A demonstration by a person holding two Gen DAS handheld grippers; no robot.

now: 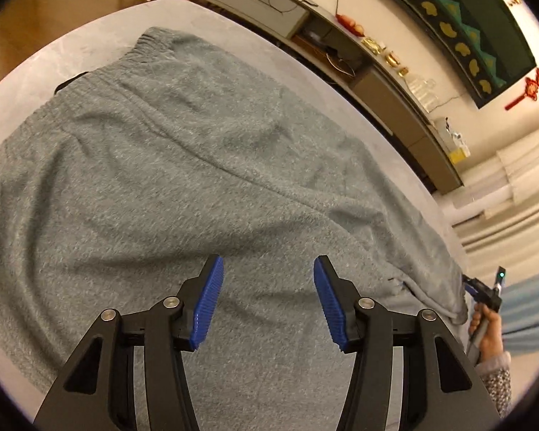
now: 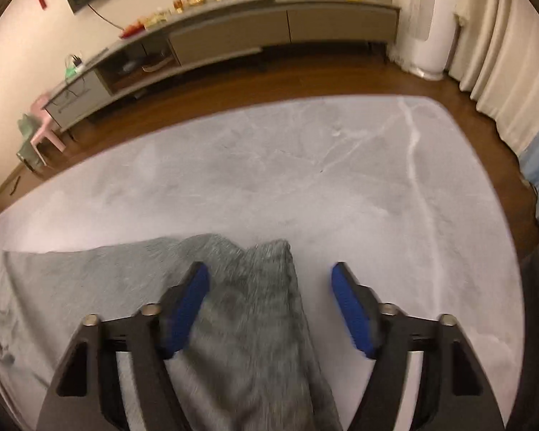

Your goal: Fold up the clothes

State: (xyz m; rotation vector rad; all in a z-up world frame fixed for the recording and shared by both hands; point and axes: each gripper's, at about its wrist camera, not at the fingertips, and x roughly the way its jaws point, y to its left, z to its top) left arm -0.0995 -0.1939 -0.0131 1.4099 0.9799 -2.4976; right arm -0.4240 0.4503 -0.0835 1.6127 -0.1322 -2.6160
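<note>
Grey-green fuzzy trousers lie spread over a pale grey table, with the elastic waistband at the far end. My left gripper hovers over the cloth, open, with nothing pinched between its blue pads. In the right wrist view a trouser leg end runs up between the fingers of my right gripper. Those jaws stand apart; the cloth is close to the left pad and well clear of the right one. A person's hand holds that gripper's handle at the cloth's near-right corner.
The bare table top stretches beyond the leg end to a rounded far edge above wooden floor. A long low cabinet lines the wall, with small plastic chairs at its left. Curtains hang on the right.
</note>
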